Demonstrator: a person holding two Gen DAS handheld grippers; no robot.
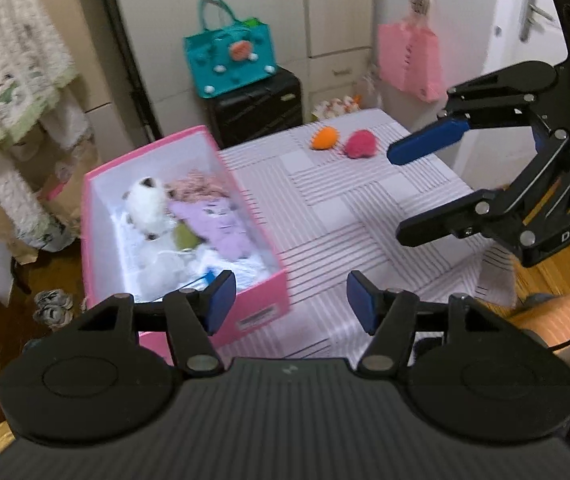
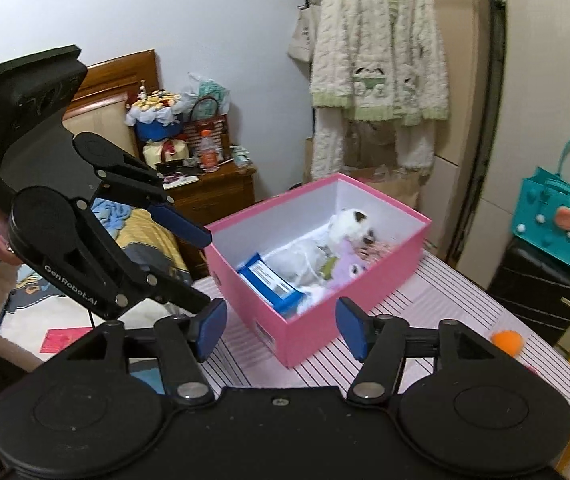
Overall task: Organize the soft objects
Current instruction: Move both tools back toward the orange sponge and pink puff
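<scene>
While "CenRobot.AI" is showing on my left gripper (image 2: 205,268) beside the pink box (image 2: 325,320), both left and right gripper (image 1: 397,196) are hanging open, empty.

Two pompoms (image 1: 324,138), one pink box (image 1: 261,292)

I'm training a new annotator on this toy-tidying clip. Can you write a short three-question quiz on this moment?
1. True or false: the left gripper holds a toy.
2. Which soft toys lie on the striped table outside the pink box? A) orange toy and red toy B) white plush and purple plush C) none
3. Fill in: the white plush lies inside the ____.

Key: 1 false, both it and the right gripper are open and empty; 2 A; 3 pink box.
</scene>
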